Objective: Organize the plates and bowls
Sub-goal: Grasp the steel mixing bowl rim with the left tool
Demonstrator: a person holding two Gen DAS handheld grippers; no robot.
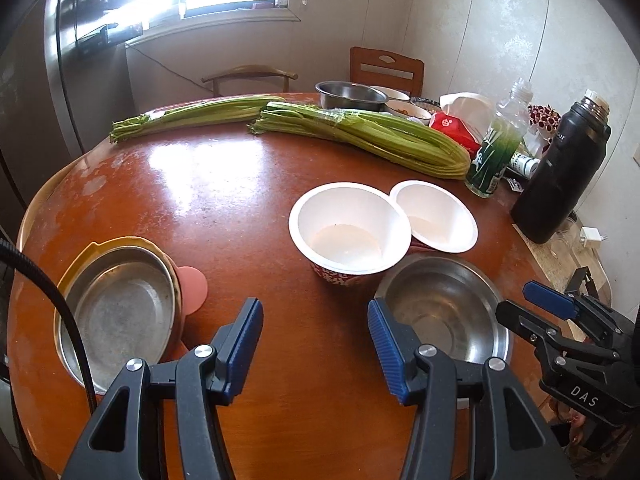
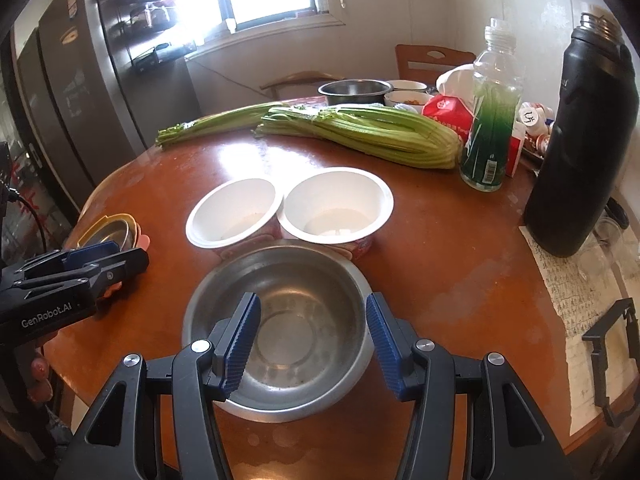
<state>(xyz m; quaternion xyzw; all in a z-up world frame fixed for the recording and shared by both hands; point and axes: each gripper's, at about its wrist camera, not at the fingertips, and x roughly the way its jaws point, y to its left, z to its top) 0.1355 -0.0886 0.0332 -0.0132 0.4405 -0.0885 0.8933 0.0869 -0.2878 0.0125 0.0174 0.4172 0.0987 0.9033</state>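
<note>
Jaws of our left gripper [image 1: 315,354] stood apart over bare surface [image 1: 224,200], jaws of our right gripper [image 2: 313,346] stood apart above steel bowl [image 2: 280,332], nothing gripped.

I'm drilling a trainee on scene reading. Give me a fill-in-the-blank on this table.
1. The two white paper bowls stand ___.
2. The nearest steel bowl is ___.
3. The steel plate lies on a ___ plate.
4. Behind the paper bowls lie bundles of ___.

Missing: side by side; empty; yellow; celery

Both grippers' fingers [image 1: 248,344] parted, empty
</note>
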